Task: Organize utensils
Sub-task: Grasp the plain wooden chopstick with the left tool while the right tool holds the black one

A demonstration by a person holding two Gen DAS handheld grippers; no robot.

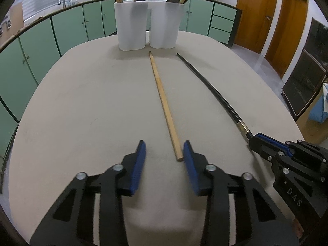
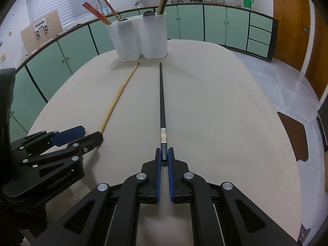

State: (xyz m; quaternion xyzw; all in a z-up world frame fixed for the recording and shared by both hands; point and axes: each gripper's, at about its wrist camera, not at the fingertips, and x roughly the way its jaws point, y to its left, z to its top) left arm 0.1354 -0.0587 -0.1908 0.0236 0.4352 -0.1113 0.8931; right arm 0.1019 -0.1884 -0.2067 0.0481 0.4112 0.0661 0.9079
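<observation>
While the left gripper [image 1: 164,150] is hanging low over the table [image 1: 82,102] with jaws spread, the wooden chopstick [image 1: 164,102] is lying with its near end just inside the right finger [image 1: 189,157]. Beside it, the right gripper [image 2: 164,155] is clamping the black chopstick [image 2: 161,102] by its near end. Farther off, two white holders [image 2: 141,39] are standing together, holding utensils.

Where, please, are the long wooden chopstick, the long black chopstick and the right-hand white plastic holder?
long wooden chopstick [image 1: 164,104]: left wrist view, mid-shaft.
long black chopstick [image 2: 161,102]: right wrist view, mid-shaft.
right-hand white plastic holder [image 2: 154,39]: right wrist view, front wall.
</observation>
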